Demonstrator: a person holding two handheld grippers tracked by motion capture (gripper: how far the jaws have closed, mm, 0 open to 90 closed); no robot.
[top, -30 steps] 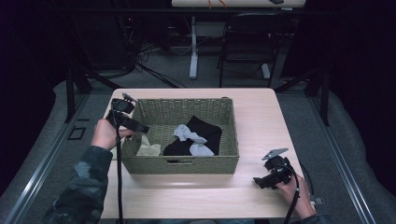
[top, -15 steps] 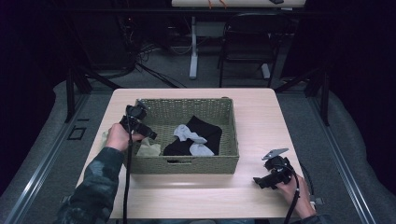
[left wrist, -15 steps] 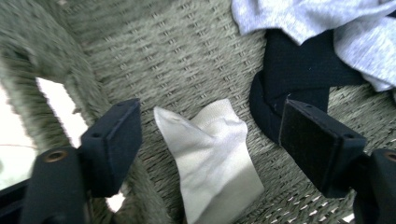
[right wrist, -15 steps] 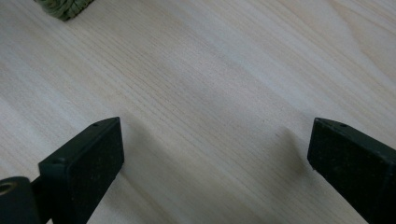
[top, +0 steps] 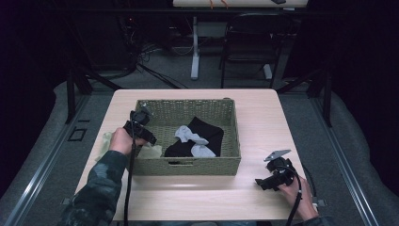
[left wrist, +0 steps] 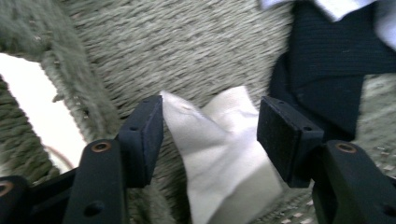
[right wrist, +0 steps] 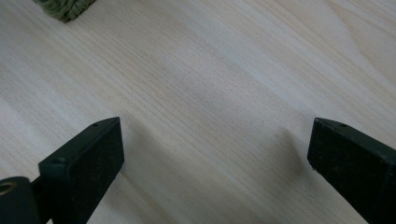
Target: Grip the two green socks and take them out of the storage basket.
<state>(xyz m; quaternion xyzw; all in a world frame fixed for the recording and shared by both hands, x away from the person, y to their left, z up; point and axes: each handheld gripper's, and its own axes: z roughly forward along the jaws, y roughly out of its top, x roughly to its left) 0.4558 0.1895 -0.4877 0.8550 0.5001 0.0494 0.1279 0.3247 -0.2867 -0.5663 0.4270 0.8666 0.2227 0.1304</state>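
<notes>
Rectangular olive-green woven basket sits mid-desk on the pale wooden desk. Left gripper reaches into the basket's left end; its fingers have just been closing and stand roughly half open, straddling a cream-white folded cloth that lies on the basket floor at that end. The left pad touches the cloth's edge, the right pad stands clear of it, so no grip yet. Black folded garment with pale grey socks on it lies at the basket's centre, just beside the cream cloth. Right gripper rests on the desk off the basket's near right corner, fingers wide apart, holding nothing.
</notes>
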